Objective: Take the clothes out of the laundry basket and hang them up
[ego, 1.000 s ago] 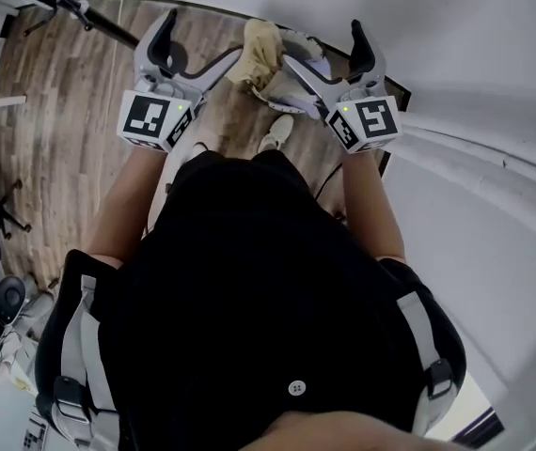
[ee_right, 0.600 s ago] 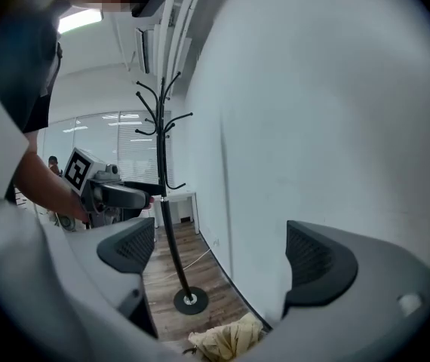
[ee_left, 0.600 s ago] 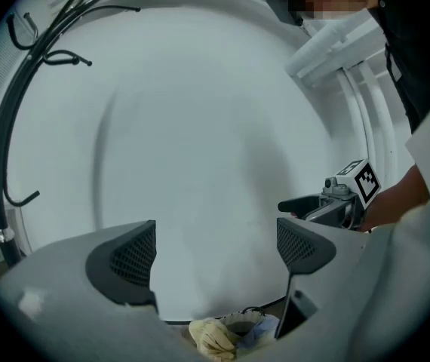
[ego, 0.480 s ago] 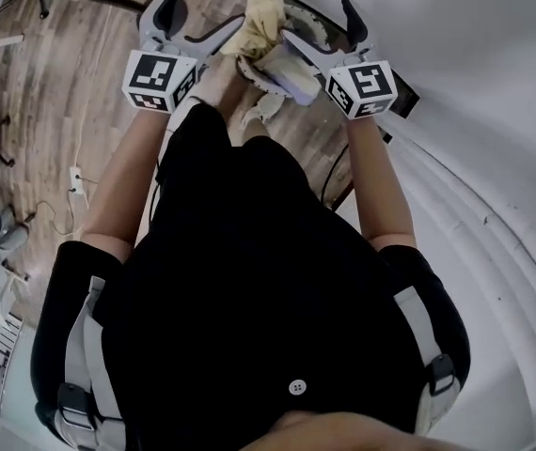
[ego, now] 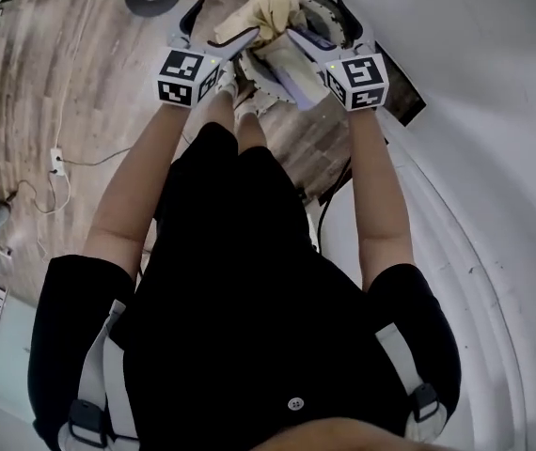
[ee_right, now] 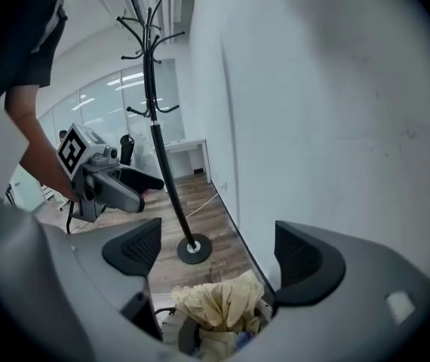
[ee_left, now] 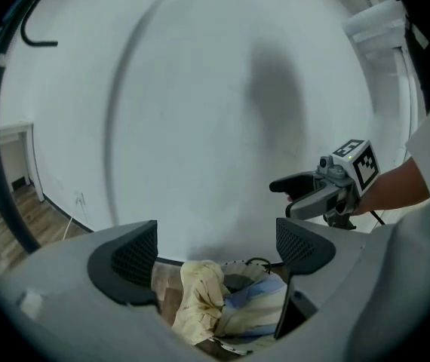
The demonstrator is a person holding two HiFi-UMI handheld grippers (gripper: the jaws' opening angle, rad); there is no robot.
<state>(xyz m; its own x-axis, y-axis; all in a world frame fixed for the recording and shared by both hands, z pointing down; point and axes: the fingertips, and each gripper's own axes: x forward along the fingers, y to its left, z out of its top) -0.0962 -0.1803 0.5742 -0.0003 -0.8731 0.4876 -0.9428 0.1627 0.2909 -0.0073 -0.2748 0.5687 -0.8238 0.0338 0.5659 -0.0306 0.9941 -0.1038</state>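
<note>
**Status:** pick-up stage, no garment gripped. The left gripper (ee_left: pixel 216 247) has its jaws apart with nothing between the pads. The right gripper (ee_right: pixel 219 251) also has its jaws apart. They have just been closing a little, and nothing is between them.

**Location of work items:** the laundry basket (ego: pixel 317 9) lies ahead of and below both sets of jaws. A yellow garment (ee_right: pixel 219 304) is heaped on top, just below the gap of the right jaws. It also lies below the left jaws, toward their left pad. A blue striped garment (ee_left: pixel 256 315) lies under it, nearer the right pad of the left gripper. No pad appears to touch the cloth.

**Done:** nothing that the views confirm. The coat stand (ee_right: pixel 158 149), beyond the right jaws toward their left pad, shows bare hooks.

**Remaining, as judged:** close on the yellow garment, lift it clear and hang it on the stand. Repeat for the blue striped garment and anything beneath it, which is hidden
</note>
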